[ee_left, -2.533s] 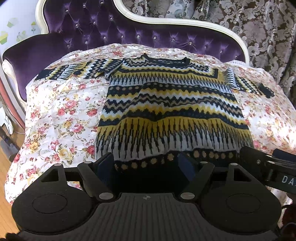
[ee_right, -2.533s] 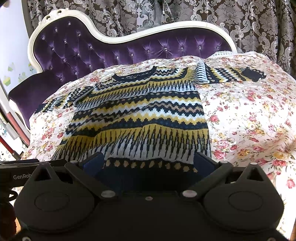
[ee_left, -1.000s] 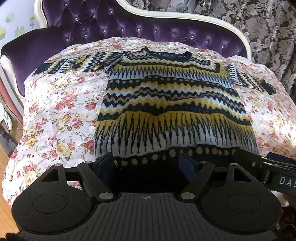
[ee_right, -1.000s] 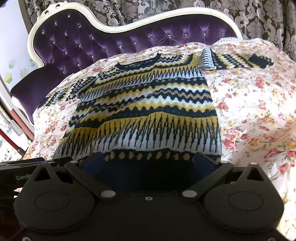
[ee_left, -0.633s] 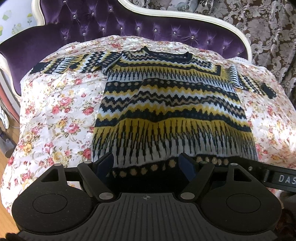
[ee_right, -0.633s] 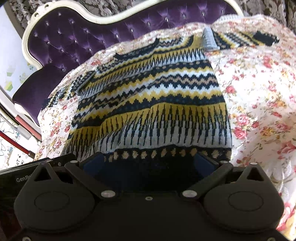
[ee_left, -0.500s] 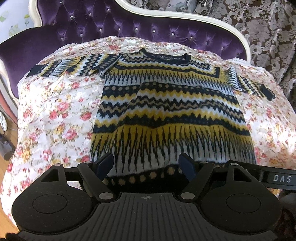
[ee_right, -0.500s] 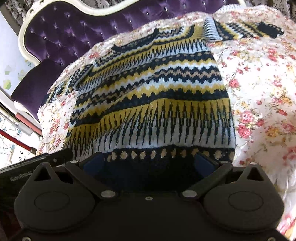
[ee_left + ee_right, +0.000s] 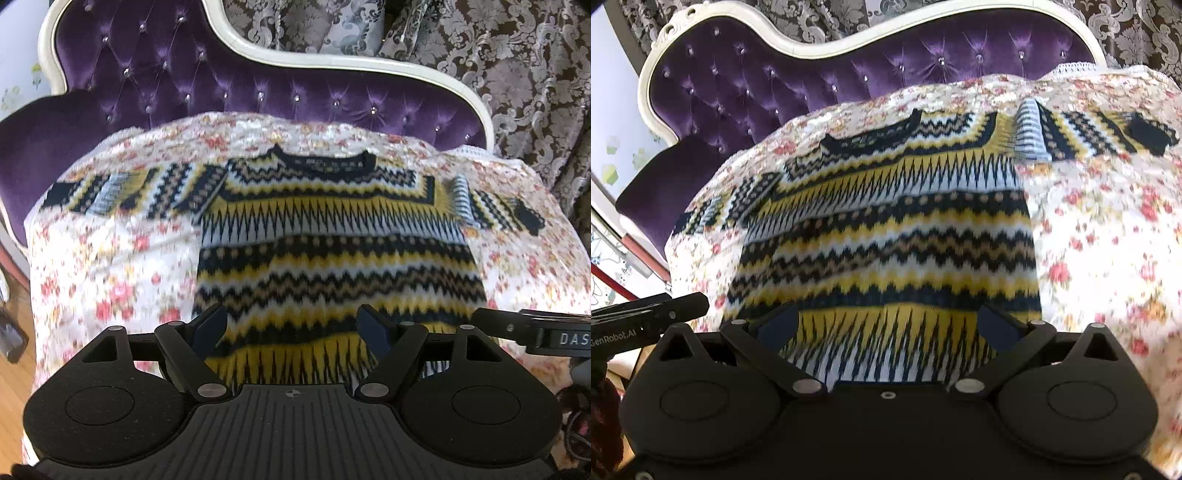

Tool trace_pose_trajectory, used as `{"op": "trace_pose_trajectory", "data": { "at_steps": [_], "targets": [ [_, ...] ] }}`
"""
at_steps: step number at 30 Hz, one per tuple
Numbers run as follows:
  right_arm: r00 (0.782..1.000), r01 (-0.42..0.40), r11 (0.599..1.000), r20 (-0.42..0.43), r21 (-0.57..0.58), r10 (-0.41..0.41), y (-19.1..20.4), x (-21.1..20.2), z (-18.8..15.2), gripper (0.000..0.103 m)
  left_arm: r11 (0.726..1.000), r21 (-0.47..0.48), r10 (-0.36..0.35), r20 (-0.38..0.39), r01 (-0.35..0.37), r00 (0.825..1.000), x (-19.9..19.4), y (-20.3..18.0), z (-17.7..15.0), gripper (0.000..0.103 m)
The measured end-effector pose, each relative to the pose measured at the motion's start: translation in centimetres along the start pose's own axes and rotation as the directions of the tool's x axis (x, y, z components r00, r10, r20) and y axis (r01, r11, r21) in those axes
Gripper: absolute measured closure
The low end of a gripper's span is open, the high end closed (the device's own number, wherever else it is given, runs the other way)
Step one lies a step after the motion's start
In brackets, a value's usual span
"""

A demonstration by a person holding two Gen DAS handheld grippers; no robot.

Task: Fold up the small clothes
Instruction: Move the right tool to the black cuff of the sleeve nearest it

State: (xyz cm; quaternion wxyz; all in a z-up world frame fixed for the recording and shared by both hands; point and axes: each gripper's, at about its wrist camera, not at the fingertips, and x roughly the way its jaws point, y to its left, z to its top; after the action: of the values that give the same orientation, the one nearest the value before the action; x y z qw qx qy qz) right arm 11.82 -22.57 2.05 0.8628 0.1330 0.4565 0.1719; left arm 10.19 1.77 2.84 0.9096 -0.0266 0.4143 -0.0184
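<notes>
On the floral cover [image 9: 110,258] of a purple tufted sofa [image 9: 184,74], the patterned sweater [image 9: 332,258] lies flat with its sleeves spread, blurred toward the left cuff [image 9: 55,192]. The left tongs [image 9: 291,321] stand wide open over its lower part, gripping nothing visible, and the right tongs [image 9: 886,321] likewise. Readable lettering is "GenRobot.AI", cut off, and "DAS". The dotted hem, visible 1 second ago, is now hidden beneath both tongs.

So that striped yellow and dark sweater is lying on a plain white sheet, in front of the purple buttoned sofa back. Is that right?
Not quite. The sheet is not plain white: it is printed all over with small red and yellow flowers, as the left wrist view shows. The rest holds: the striped yellow and dark sweater lies on it, in front of the purple buttoned sofa back.
</notes>
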Motion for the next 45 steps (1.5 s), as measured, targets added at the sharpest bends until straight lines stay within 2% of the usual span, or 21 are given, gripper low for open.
{"op": "trace_pose_trajectory", "data": {
  "at_steps": [13, 18, 23, 27, 32, 35, 39, 45],
  "targets": [
    [0.998, -0.028, 0.998, 0.061, 0.059, 0.024, -3.7, 2.0, 5.8, 0.0, 0.998, 0.044, 0.031, 0.045, -0.033, 0.999, 4.3, -1.3, 5.6, 0.027],
    [0.995, -0.053, 0.992, 0.09, 0.119, 0.042, -5.8, 3.2, 7.6, 0.0, 0.997, 0.056, 0.043, 0.075, -0.047, 0.996, 6.2, -1.9, 7.1, 0.027],
    [0.989, -0.1, 0.978, 0.125, 0.185, 0.078, -8.4, 4.5, 8.6, 0.0, 0.999, 0.041, -0.009, 0.097, 0.005, 0.995, 8.2, -1.8, 8.2, 0.027],
    [0.976, -0.181, 0.962, 0.159, 0.204, 0.149, -10.7, 5.7, 9.0, 0.0, 0.997, -0.005, -0.071, 0.114, 0.072, 0.991, 10.3, -1.3, 8.7, 0.027],
    [0.977, -0.19, 0.959, 0.136, 0.209, 0.164, -12.9, 6.9, 9.7, 0.0, 0.999, 0.009, -0.043, 0.139, 0.042, 0.989, 12.9, -1.6, 9.2, 0.027],
    [0.983, -0.153, 0.964, 0.135, 0.218, 0.125, -14.8, 7.1, 10.2, 0.0, 0.999, 0.026, -0.03, 0.148, 0.026, 0.988, 14.6, -1.8, 9.3, 0.027],
    [0.988, -0.075, 0.966, 0.147, 0.247, 0.039, -17.9, 6.7, 11.1, 0.0, 0.999, 0.036, -0.008, 0.114, 0.004, 0.993, 17.4, -1.8, 9.3, 0.027],
    [0.979, 0.07, 0.954, 0.163, 0.29, -0.121, -23.0, 5.5, 12.4, 0.0, 1.0, 0.021, -0.005, 0.079, 0.003, 0.997, 20.9, -1.4, 8.7, 0.027]
  ]
}}
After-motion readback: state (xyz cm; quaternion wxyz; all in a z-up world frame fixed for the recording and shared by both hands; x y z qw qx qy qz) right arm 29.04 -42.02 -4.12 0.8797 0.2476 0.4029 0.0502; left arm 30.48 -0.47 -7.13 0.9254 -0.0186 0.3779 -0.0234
